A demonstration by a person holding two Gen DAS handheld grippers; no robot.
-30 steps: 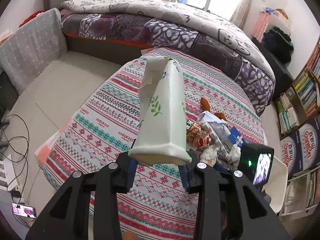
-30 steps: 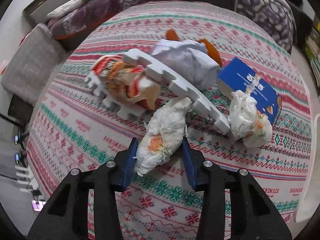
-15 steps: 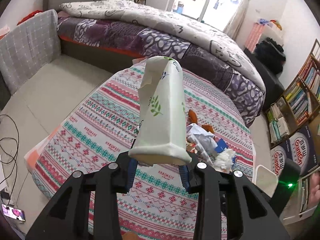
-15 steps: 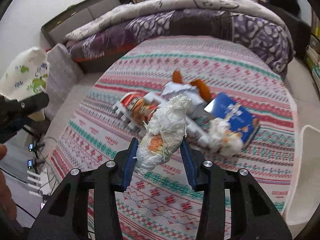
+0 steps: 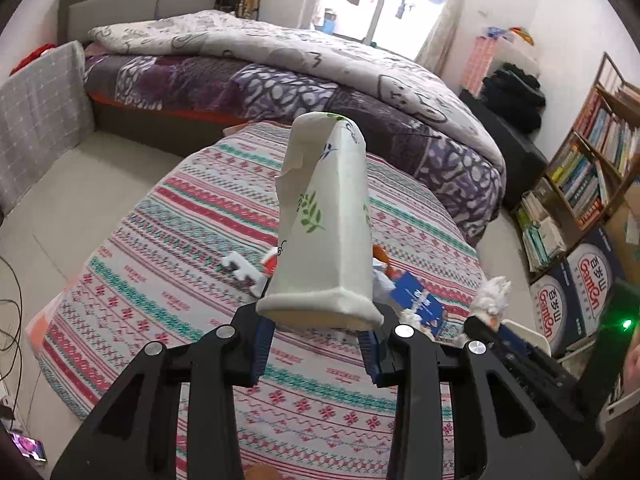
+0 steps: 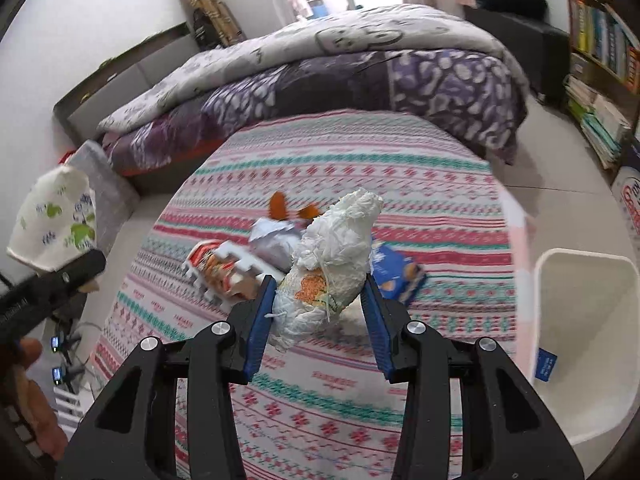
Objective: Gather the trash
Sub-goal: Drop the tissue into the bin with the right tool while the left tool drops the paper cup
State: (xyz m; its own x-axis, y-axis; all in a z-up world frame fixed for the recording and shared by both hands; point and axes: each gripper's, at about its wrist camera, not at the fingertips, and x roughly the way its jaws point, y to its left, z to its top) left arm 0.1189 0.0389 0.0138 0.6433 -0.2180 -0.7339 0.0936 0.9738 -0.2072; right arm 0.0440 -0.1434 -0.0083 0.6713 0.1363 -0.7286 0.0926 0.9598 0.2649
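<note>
A white paper cup with green leaf prints (image 5: 324, 236) is pinched between the fingers of the left gripper (image 5: 318, 344), and a crumpled tissue wad (image 6: 328, 272) is squeezed between the fingers of the right gripper (image 6: 318, 328), both lifted off the table (image 6: 360, 420). Just right of the right fingers a white bin (image 6: 592, 344) is seen, nothing visible inside, so probably nothing is binned yet. Beyond the fingertips, a snack wrapper (image 6: 212, 268), white foam piece (image 6: 240, 264), crumpled paper (image 6: 272, 240) and blue box (image 6: 396, 276) are left to collect. Farther off, "Ganten" is printed on cartons (image 5: 576, 292).
</note>
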